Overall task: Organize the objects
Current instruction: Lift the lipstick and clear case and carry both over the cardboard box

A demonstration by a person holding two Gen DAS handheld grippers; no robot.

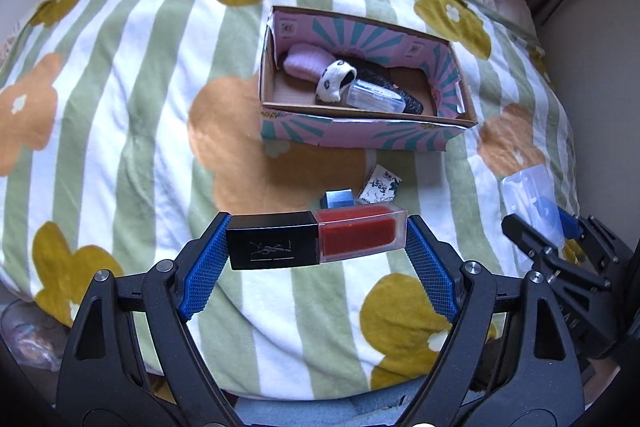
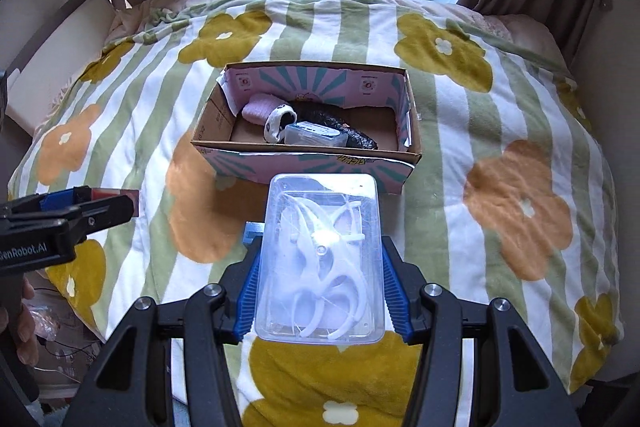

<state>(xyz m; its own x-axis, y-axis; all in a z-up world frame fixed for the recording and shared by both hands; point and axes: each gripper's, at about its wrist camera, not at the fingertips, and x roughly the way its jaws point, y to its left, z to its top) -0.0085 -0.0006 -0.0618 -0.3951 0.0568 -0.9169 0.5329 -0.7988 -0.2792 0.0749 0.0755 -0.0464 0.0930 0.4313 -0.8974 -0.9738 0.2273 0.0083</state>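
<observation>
left gripper (image 1: 318,247) clamps lipstick (image 1: 316,239) endwise, long axis crosswise between jaws; right gripper (image 2: 320,287) pinches clear case (image 2: 320,259). both above bed, cardboard box (image 2: 412,131) ahead, open top, nearer right.

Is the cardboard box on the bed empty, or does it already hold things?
Not empty. The open cardboard box holds a pink sock, a spotted sock and a clear case.

Each gripper (image 1: 317,247) has 2 black plastic fingers (image 1: 200,267) lined with blue ribbed pads (image 2: 394,291), triangular cutouts in the arms and silver screws (image 2: 433,290) at the pivots; white lettering marks the left gripper's (image 2: 86,213) side
</observation>
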